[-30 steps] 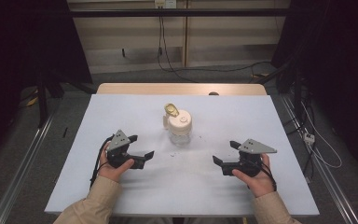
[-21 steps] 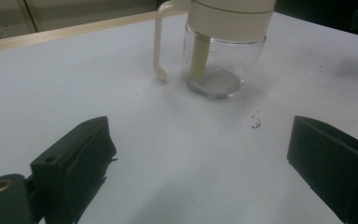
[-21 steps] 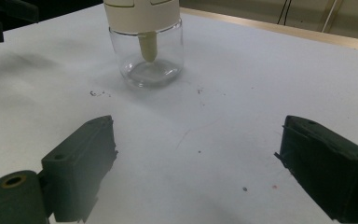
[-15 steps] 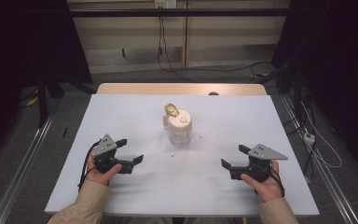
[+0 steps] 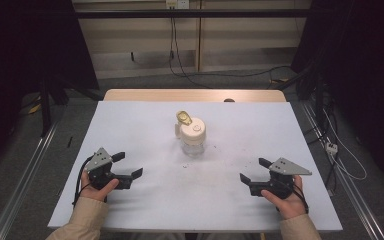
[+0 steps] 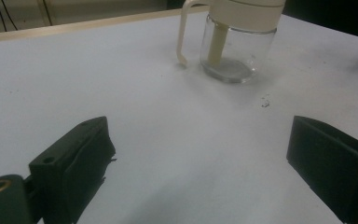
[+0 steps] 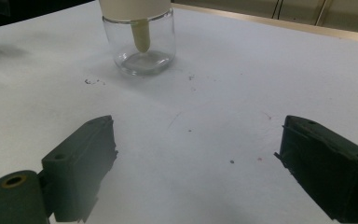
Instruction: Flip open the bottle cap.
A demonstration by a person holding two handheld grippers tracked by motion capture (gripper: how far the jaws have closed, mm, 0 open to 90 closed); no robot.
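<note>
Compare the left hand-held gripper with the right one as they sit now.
The left hand-held gripper lies at the table's left, jaws pointing right toward the middle; the right hand-held gripper lies at the table's right, jaws pointing left. Both are open, hold nothing, and sit well short of the jar.

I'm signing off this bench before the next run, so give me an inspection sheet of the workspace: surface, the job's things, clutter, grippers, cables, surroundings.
Surface: white table top, flat, with small dark specks near the middle.
Job's things: one glass jar with a cream lid and a spoon handle, upright at the table's middle, apparently empty.
Clutter: nothing seen beyond the specks.
Grippers: left gripper and right gripper both open, hand-held near the front edge, apart from the jar, fingers holding nothing.
Cables: a black cable trails from the left gripper; floor cables run behind the table.
Surroundings: dark curtains at both sides, floor rails.
</note>
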